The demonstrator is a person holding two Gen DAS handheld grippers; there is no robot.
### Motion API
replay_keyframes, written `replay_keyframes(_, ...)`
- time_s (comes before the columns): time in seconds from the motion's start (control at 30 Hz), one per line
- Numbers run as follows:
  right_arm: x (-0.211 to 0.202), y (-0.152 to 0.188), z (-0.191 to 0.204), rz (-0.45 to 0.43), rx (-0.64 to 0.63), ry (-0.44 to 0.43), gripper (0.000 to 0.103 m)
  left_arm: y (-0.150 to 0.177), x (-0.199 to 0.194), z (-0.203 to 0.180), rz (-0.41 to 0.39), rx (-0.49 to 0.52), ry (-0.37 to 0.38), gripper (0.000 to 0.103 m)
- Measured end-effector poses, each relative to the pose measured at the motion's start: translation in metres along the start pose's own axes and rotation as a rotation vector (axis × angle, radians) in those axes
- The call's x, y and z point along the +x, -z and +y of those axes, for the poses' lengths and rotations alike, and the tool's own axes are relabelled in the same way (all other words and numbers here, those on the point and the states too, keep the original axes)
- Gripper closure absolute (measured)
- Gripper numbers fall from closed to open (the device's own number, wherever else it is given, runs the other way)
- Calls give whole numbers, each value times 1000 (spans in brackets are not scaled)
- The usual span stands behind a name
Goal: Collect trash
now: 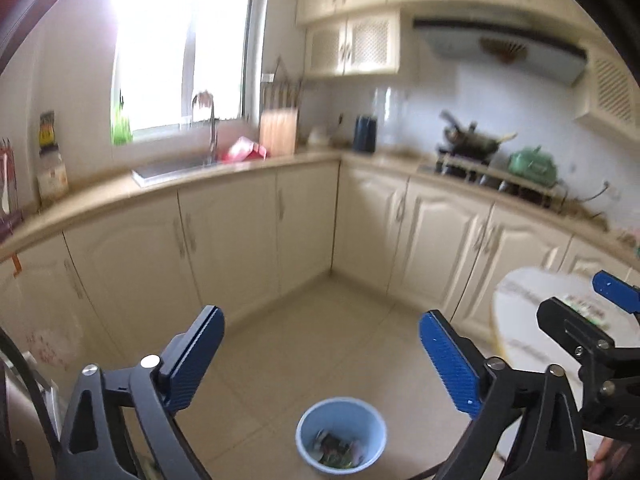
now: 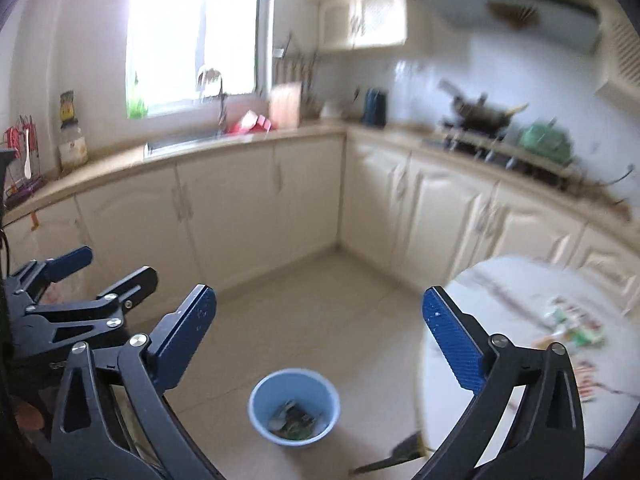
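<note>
1. The kitchen filled both views: cream cupboards (image 1: 224, 240) ran along two walls and met in the far corner, under a bright window (image 1: 180, 40).
2. The pale tiled floor (image 1: 320, 340) spread out below, and both views were smeared with blur.
3. A round white marble-look desk (image 2: 500, 300) sat at the right, with crumpled green-and-white wrappers (image 2: 568, 324) lying on its top; what else lay there was too blurred to tell.
4. The sink (image 1: 172, 168) with its tall tap sat under the window, a red packet (image 1: 244, 150) just beside it.
5. On the right-hand worktop a dark wok (image 1: 472, 140) stood on the stove, with a green kettle (image 1: 534, 164) next to it.
6. The left gripper (image 1: 320, 356) hung above the floor, its blue fingers (image 1: 196, 356) spread wide with nothing between them.
7. The right gripper (image 2: 320, 340) hung alongside it, just beside the desk edge, blue fingers (image 2: 452, 336) equally wide apart and holding nothing.
8. Each gripper showed in the other's view, side by side and apart.
9. The light blue bin (image 2: 294, 406) stood upright on the floor below both grippers, near the desk.
10. Trash (image 2: 294, 420) lay in the bottom of the bin: dark and green scraps in a small heap.
11. A dark dustpan-like piece (image 2: 400, 454) lay on the floor at the desk's foot, right of the bin.
</note>
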State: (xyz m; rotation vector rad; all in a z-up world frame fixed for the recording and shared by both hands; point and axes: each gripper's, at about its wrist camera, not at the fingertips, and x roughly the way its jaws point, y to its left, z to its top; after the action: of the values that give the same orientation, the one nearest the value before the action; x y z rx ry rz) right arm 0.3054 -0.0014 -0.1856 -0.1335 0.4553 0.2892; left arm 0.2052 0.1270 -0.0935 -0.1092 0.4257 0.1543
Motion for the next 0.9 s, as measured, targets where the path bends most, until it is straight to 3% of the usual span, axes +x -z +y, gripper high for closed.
replay_keyframes(0.2, -90, -7, -14, -119, 21, 84, 0, 25, -86, -32, -142, 32, 61, 1)
replay_keyframes(0.3, -127, -4, -25, -169, 41, 114, 0, 35, -107, -46, -195, 57, 75, 1)
replay_keyframes(0.47, -181, 4, -40, -240, 69, 169, 0, 90, -153, -59, -281, 89, 93, 1)
replay_keyframes(0.7, -226, 17, -61, -300, 104, 217, 0, 163, -211, -74, -371, 117, 109, 1)
replay_keyframes(0.9, -243, 25, -85, -320, 128, 252, 0, 184, -225, -99, -387, 142, 132, 1)
